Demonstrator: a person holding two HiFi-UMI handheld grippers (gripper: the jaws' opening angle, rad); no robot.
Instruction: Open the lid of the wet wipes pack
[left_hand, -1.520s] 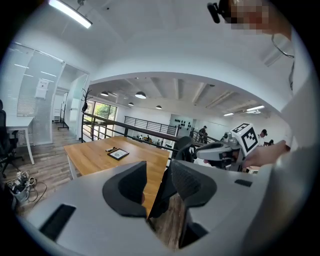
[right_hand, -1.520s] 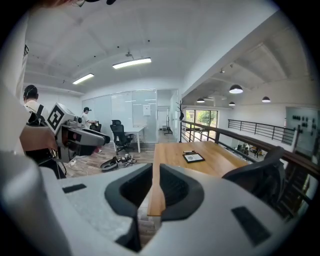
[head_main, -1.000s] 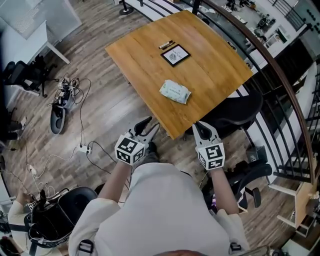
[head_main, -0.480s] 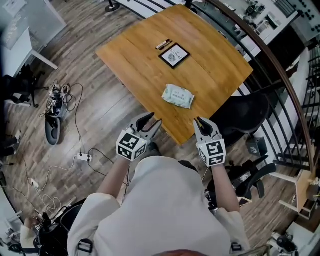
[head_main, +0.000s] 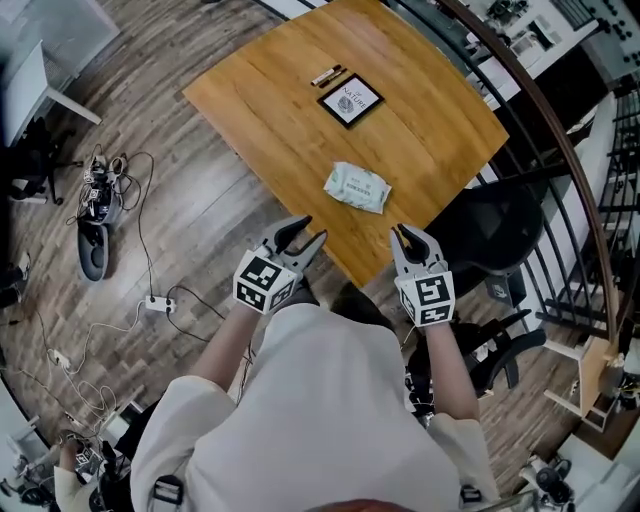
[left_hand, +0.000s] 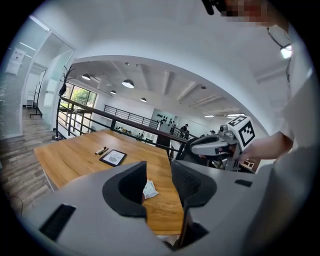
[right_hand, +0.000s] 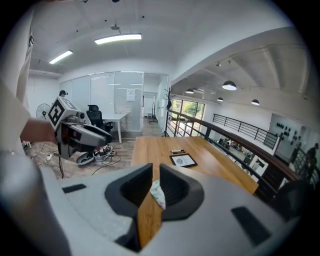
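At the near corner of the worktop (head_main: 430, 140), the fingers of the left gripper (head_main: 306, 231) stand well apart, released, with nothing between them. Its own view shows only open air in the gap and, well beyond it, the wet wipes pack (left_hand: 149, 190). The fingers of the right gripper (head_main: 406, 233) sit much closer together, leaving a narrow slot. They grasp nothing either: the pack shows through that slot, well apart from them. Neither pair has opened or closed over the last second.

What has changed is position. Both grippers have come forward, side by side, from over the floor (head_main: 190, 170) to the worktop's edges, one on each side of the corner. The pack now lies nearer ahead of them, roughly between their two lines of aim. It rests flat on the worktop near that corner, pale green and white, untouched.

The lid is too small to make out. With both grippers clear of the pack, the opening has likely not begun and this is the approach. The next move probably calls for one gripper to steady the pack while the other catches the lid's edge.

Farther back on the worktop lie a black-framed card (head_main: 351, 101) and two pens (head_main: 328, 75). A dark chair (head_main: 490, 225) stands beside the right edge, and a power strip (head_main: 155, 303) lies on the floor to the left.
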